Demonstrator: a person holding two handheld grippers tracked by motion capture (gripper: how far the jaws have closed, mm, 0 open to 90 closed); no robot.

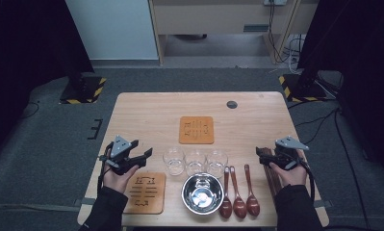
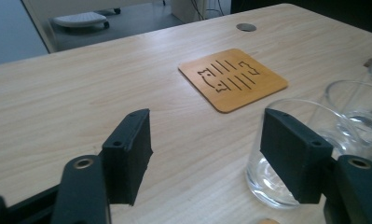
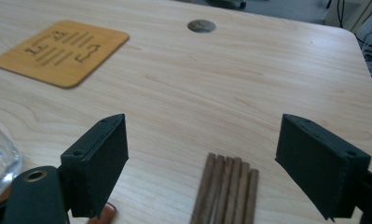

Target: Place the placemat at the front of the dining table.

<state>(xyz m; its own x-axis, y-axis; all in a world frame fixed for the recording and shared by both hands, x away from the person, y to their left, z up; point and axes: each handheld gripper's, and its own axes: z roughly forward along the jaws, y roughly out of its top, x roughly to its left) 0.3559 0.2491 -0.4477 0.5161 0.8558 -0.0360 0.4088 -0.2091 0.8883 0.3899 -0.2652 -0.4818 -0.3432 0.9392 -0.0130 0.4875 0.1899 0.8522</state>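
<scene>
The left gripper (image 1: 142, 156) points toward three o'clock, jaws apart; the right gripper (image 1: 261, 155) points toward nine o'clock, jaws apart.

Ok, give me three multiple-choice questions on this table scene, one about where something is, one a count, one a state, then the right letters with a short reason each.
1. Where do the dark wooden chopsticks lie?
A. between the right gripper's jaws
B. on the far coaster
C. in the bowl

2. How many wooden spoons lie beside the steel bowl?
A. two
B. three
C. five

3. How do the left gripper's jaws stand?
A. clamped on a glass
B. shut empty
C. open, nearest glass behind one jaw

Key: 1 A, the right gripper view shows the sticks lying between its jaws; 2 B, the high view shows three; 3 C, bare table shows between the jaws.
</scene>
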